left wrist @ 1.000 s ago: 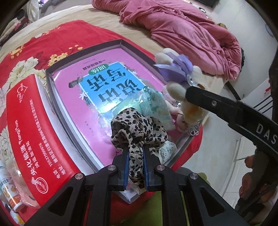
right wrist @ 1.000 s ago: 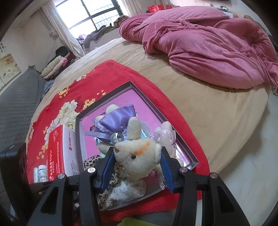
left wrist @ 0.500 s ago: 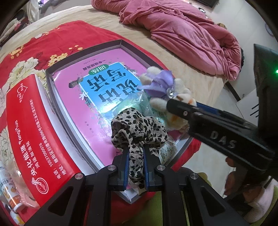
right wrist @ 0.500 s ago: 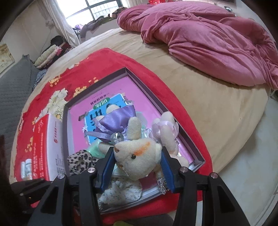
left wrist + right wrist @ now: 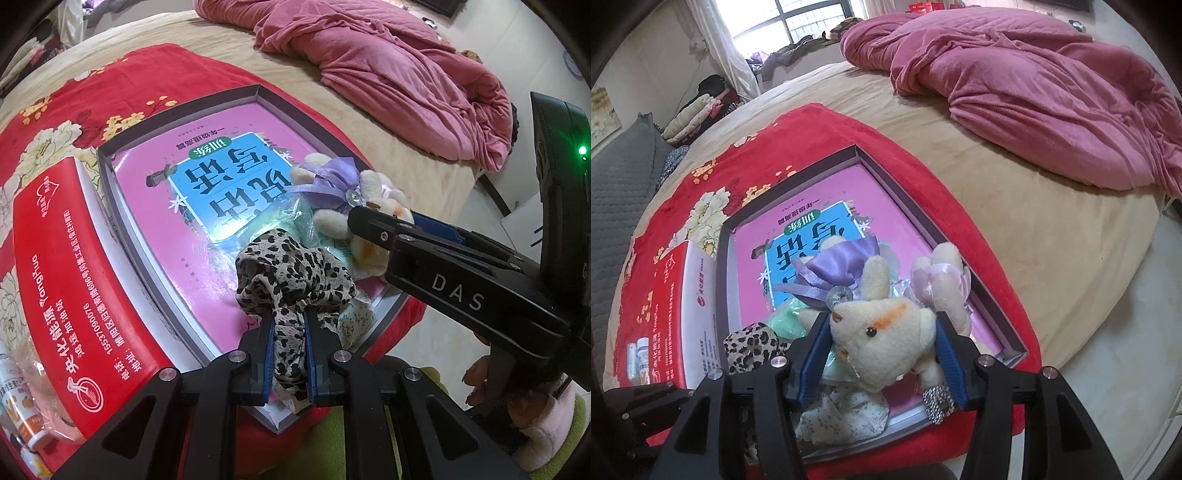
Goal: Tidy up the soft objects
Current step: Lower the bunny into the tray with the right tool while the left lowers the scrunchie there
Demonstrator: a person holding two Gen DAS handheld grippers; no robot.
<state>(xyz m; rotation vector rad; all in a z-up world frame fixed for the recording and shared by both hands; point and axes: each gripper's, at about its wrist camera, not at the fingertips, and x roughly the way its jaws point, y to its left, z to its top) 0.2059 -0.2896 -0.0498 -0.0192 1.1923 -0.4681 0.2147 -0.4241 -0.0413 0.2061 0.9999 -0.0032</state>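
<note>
Over the shallow box (image 5: 979, 295), your right gripper (image 5: 882, 354) is opening around the plush toy (image 5: 882, 332), releasing it onto the book (image 5: 207, 192). Your left gripper (image 5: 288, 343) pinches the leopard-print cloth (image 5: 291, 269); next, lower and release that likewise.

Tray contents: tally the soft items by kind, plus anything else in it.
Plush toy, between the opening right tool: 1
Leopard-print cloth, pinched by the left tool: 1
Floral cloth: 1
Pale green pouch: 1
Book lining the tray: 1
Total: 5
</note>
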